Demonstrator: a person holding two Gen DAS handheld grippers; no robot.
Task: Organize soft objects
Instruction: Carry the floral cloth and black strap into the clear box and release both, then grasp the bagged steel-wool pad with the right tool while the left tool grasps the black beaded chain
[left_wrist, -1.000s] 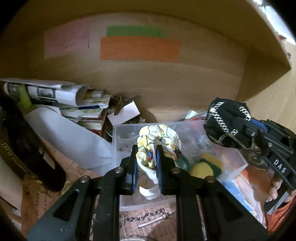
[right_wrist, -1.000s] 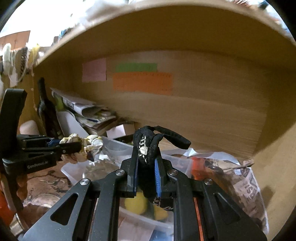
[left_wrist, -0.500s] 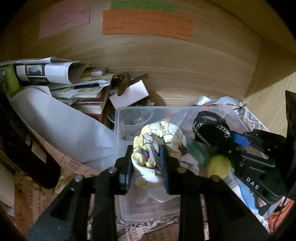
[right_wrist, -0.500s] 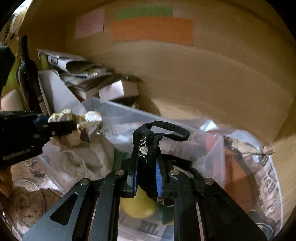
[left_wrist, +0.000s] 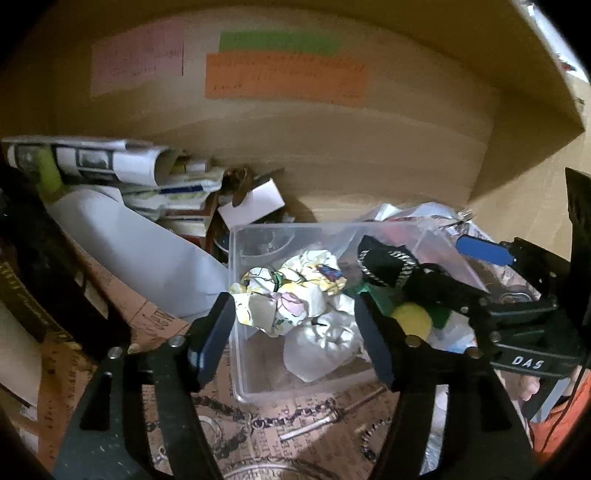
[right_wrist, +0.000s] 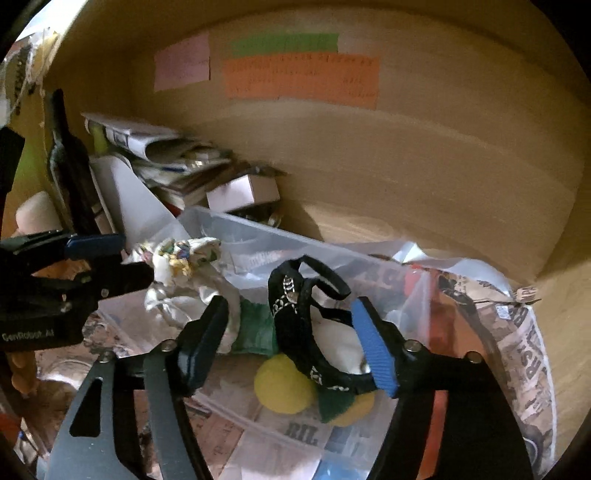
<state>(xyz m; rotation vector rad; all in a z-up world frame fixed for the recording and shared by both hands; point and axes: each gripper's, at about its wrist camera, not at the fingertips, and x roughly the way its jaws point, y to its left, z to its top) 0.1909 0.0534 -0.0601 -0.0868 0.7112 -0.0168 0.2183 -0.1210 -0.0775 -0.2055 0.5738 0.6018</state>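
Observation:
A clear plastic bin (left_wrist: 236, 280) sits on the shelf floor; it also shows in the right wrist view (right_wrist: 258, 236). A crumpled white patterned cloth (left_wrist: 291, 291) lies in its left part, seen too in the right wrist view (right_wrist: 181, 258). My left gripper (left_wrist: 295, 325) is open just above the cloth, jaws wide apart. A black chain-trimmed fabric piece (right_wrist: 299, 314) lies in the bin between the wide-open jaws of my right gripper (right_wrist: 288, 339); it also shows in the left wrist view (left_wrist: 384, 266). A yellow ball (right_wrist: 284, 384) and green fabric (right_wrist: 258, 325) lie beneath.
Rolled newspapers (left_wrist: 92, 162) and a white sheet (left_wrist: 140, 251) are stacked at the left. A small white box (left_wrist: 255, 206) stands behind the bin. A chain (left_wrist: 258, 417) lies on printed paper in front. Coloured notes (left_wrist: 284, 74) are on the back wall. A crumpled newspaper (right_wrist: 517, 350) lies right.
Both grippers have opened. The patterned cloth has dropped from the left gripper into the bin, and the black fabric piece has come free of the right gripper and rests in the bin.

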